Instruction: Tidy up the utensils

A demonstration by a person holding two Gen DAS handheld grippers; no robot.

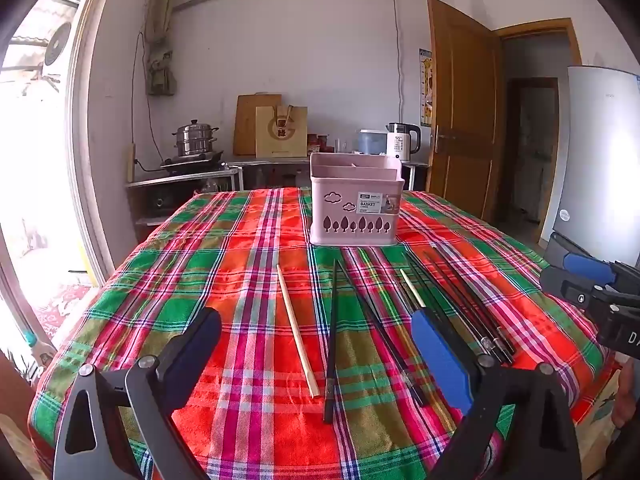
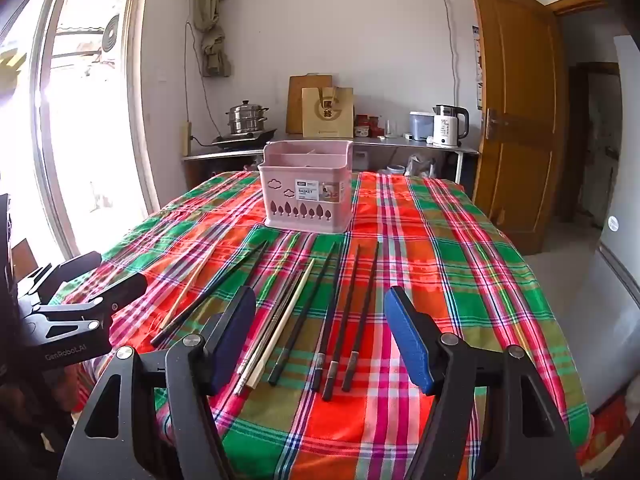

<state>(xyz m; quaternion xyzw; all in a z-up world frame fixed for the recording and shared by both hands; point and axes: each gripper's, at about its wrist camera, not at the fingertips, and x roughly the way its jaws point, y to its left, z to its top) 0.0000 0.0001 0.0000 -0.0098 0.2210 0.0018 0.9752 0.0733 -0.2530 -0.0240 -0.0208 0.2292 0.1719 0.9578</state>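
Observation:
A pink utensil basket (image 1: 354, 204) with divided compartments stands upright on the plaid tablecloth (image 1: 248, 240); it also shows in the right wrist view (image 2: 307, 192). Several chopsticks lie loose in front of it: a pale wooden one (image 1: 296, 330), black ones (image 1: 331, 340) and a cluster at the right (image 1: 464, 304). In the right wrist view black chopsticks (image 2: 340, 320) and pale ones (image 2: 280, 328) lie side by side. My left gripper (image 1: 316, 356) is open above the chopsticks. My right gripper (image 2: 320, 340) is open above the cluster.
The plaid-covered table (image 2: 460, 280) drops off at its front and side edges. Behind it a counter holds a steamer pot (image 1: 196, 140), a cutting board, a paper bag (image 1: 281, 131) and a white kettle (image 1: 402, 141). A wooden door (image 1: 460, 108) and a fridge (image 1: 600, 152) stand at the right.

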